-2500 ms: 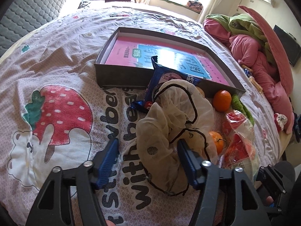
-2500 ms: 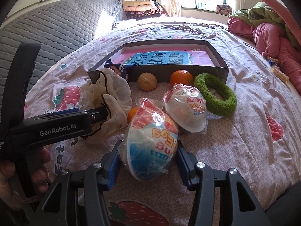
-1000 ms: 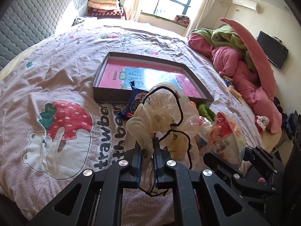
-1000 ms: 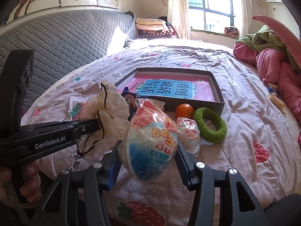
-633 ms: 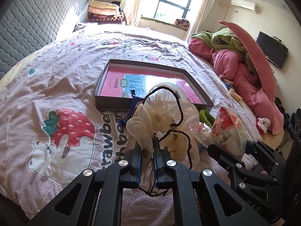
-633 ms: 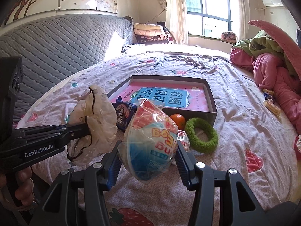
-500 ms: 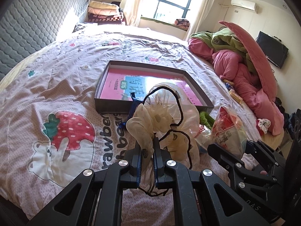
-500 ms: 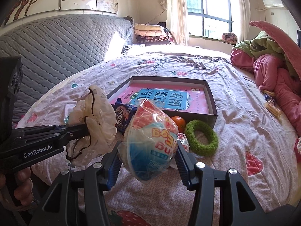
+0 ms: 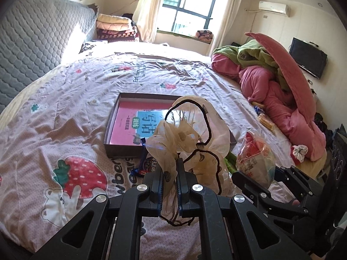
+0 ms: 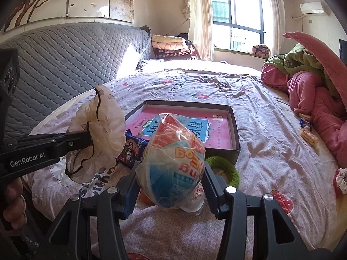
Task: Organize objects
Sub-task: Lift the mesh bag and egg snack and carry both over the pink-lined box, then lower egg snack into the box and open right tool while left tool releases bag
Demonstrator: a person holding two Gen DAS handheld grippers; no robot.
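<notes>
On the bed [image 9: 65, 99], strawberry-print sheet, sits the landmark: a shallow dark box [image 10: 235, 130] holding a pink book. Nearer the cameras than the box, off the sheet: left claw [image 9: 169, 173] pinched tight on a cream gauze scrunchie [image 9: 195, 134] (black-edged); right claw [image 10: 171, 179] clamped around a wrapped plastic bowl [image 10: 173, 162]. Just before the box lie a green ring [image 10: 227, 169] and blue snack packet [image 10: 132, 149].

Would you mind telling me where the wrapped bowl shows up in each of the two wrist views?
Left wrist: wrapped bowl at right, held off the bed.
Right wrist: bowl at centre, between the right gripper pads.
Shared landmark: box behind it.
</notes>
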